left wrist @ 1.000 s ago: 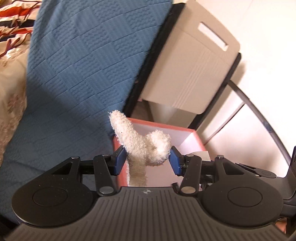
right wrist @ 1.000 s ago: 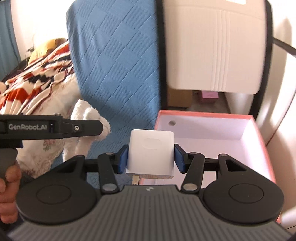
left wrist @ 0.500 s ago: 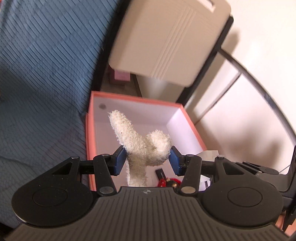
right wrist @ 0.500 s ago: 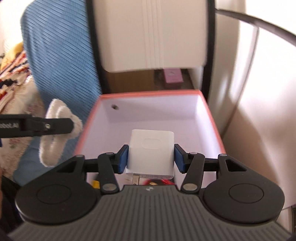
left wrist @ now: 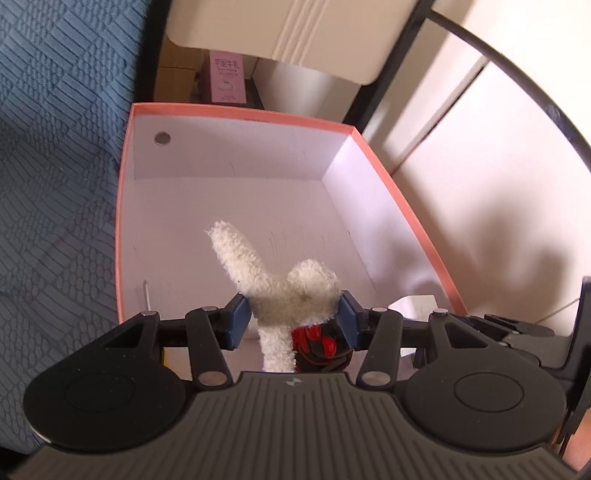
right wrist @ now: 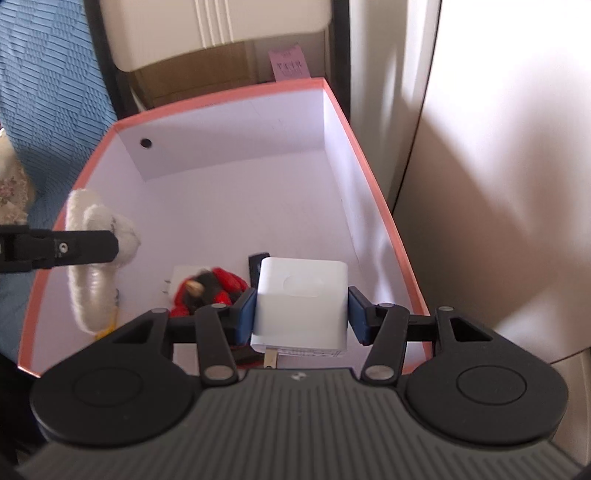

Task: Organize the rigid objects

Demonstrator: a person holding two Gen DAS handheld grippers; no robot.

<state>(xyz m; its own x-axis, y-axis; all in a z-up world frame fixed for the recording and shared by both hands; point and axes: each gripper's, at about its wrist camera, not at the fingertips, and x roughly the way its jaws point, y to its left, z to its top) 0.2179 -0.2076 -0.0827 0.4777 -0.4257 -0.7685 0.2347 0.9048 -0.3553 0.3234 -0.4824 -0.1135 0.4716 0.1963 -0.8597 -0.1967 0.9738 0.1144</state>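
The left gripper (left wrist: 293, 317) holds a white plush toy (left wrist: 273, 284) between its blue fingers (left wrist: 236, 319), pinched at the toy's middle, with one long limb sticking up and forward. It hangs above the near left part of an open box (left wrist: 125, 192) with a salmon rim and white inside. In the right wrist view the same toy (right wrist: 92, 266) shows over the box's left wall, with the left gripper's black finger across it.

The right gripper (right wrist: 301, 314) has its fingers (right wrist: 245, 314) closed on a white cube charger (right wrist: 301, 299), its metal prong pointing back toward the camera. It sits above the near end of the box (right wrist: 373, 184).

On the box floor lie a red and black item (right wrist: 207, 288), a small white plug (right wrist: 177, 277) just left of it, and a dark item (right wrist: 256, 262) behind the charger. The far half of the floor is bare white.

Left of the box is a blue quilted cover (left wrist: 55, 166). Behind it stand a beige panel (left wrist: 280, 33) and a pink carton (left wrist: 226, 77).
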